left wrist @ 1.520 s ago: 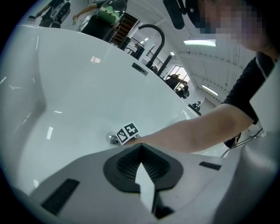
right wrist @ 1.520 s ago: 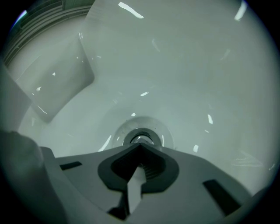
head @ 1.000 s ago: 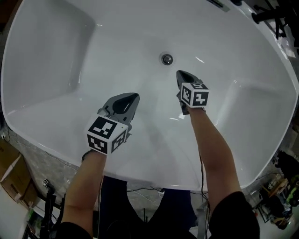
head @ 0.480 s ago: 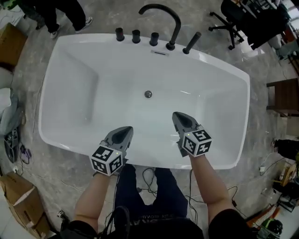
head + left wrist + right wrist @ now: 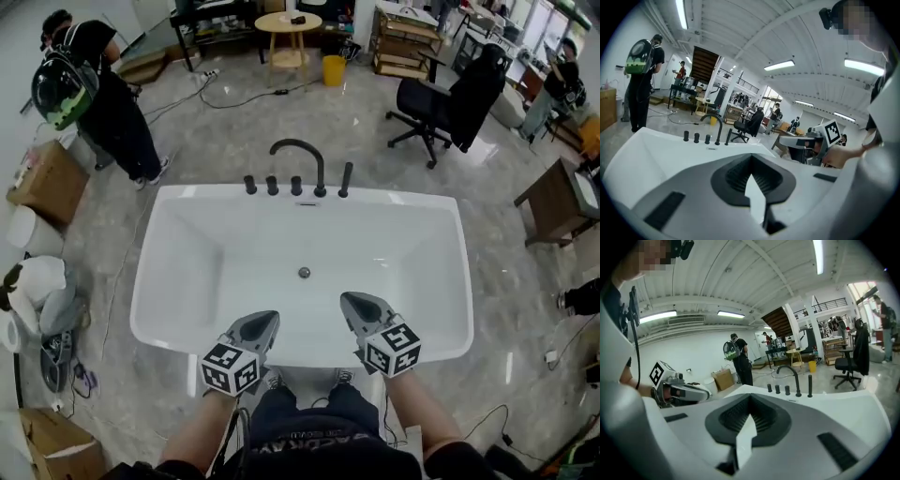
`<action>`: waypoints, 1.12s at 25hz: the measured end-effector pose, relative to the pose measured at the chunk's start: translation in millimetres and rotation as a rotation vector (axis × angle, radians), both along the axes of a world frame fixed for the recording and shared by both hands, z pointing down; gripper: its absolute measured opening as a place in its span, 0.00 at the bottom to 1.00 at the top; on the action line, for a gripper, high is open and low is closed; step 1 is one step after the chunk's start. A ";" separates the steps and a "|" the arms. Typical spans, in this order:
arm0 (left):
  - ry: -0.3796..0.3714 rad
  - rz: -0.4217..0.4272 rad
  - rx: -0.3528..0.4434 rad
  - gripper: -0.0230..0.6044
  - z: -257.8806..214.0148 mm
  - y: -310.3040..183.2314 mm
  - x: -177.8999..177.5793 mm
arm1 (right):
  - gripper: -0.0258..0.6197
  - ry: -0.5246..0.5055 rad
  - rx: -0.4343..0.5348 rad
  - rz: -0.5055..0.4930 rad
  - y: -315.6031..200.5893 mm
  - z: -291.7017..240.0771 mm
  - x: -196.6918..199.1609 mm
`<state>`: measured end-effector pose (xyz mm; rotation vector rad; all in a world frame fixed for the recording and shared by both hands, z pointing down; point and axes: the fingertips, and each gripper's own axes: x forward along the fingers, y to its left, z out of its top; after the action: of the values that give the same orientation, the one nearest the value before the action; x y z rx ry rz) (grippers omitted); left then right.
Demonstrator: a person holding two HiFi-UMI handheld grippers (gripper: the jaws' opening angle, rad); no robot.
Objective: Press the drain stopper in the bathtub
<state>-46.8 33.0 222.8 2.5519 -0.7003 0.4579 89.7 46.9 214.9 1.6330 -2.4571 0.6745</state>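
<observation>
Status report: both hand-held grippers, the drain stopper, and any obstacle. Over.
Left hand-held gripper shut, empty; right hand-held gripper same, both over bathtub near edge. Drain stopper exposed, not touched. Path clear.

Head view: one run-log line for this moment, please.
left tongs shut, empty | right tongs shut, empty | both over tub near rim | stopper on tub floor, apart from both

A grey stone floor (image 5: 234, 141) runs through an open workshop. A round wooden table (image 5: 288, 23) and a yellow bin (image 5: 333, 68) stand at the far side, a black office chair (image 5: 441, 98) at the right, a cardboard box (image 5: 47, 178) at the left. Strip lights (image 5: 779, 65) line the white ceiling (image 5: 740, 28); a dark staircase (image 5: 704, 61) rises at the back.
</observation>
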 end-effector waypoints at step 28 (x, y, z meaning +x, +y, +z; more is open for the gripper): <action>-0.011 0.220 -0.018 0.05 -58.3 70.0 53.8 | 0.06 -0.146 0.077 -0.100 74.8 -80.7 -46.0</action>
<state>7.0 103.0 164.5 2.6223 -0.4179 0.5473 43.7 121.7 134.2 1.5243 -2.6787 0.7170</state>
